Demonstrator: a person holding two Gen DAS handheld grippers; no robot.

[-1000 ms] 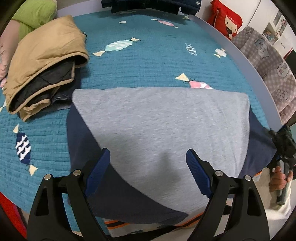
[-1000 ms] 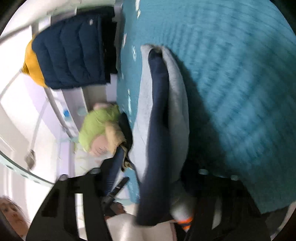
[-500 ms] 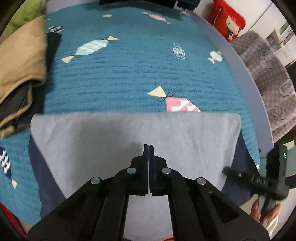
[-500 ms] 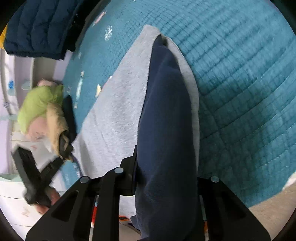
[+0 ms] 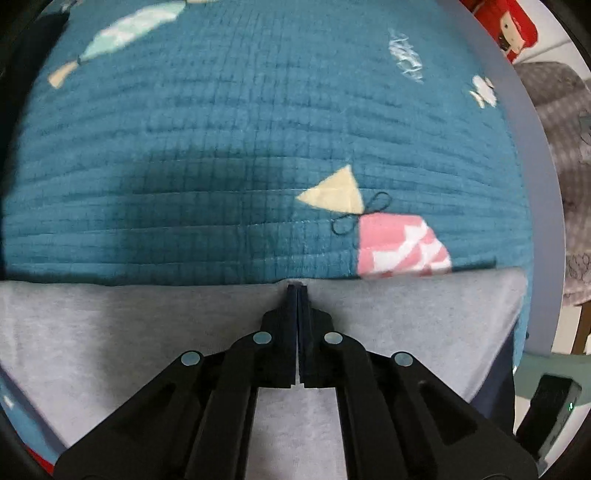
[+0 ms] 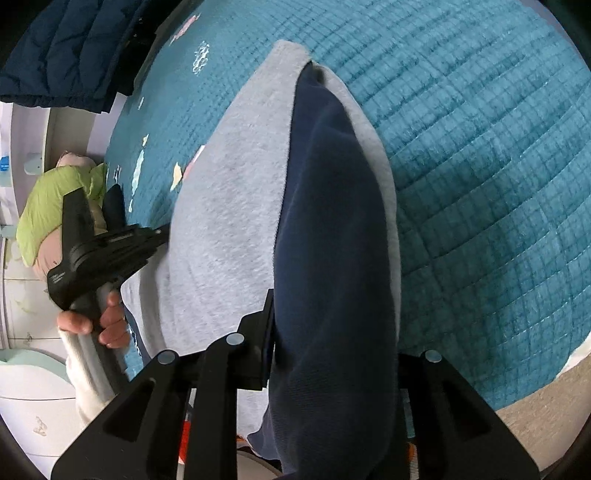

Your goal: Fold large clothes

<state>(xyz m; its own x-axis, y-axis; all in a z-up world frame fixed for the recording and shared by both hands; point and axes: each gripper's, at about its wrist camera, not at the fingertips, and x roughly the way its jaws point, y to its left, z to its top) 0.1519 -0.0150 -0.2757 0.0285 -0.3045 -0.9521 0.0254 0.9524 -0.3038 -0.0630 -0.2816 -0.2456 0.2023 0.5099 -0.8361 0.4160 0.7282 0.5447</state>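
My left gripper (image 5: pixel 297 291) has its jaws pressed together, empty, tips at the far edge of the grey and navy fleece garment (image 5: pixel 110 332) lying on the teal quilted bedspread (image 5: pixel 221 147). My right gripper (image 6: pixel 332 317) pinches its navy folded part, jaws opening slightly.

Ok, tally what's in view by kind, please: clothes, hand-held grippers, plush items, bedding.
Clothes: 2 (grey-and-navy top, navy puffer jacket)
Hand-held grippers: 2 (left hand-held gripper shut; right hand-held gripper opening, the top's navy fold between its jaws)
Plush items: 2 (green plush, red plush)
Bedding: 1 (teal quilt)
Total: 7
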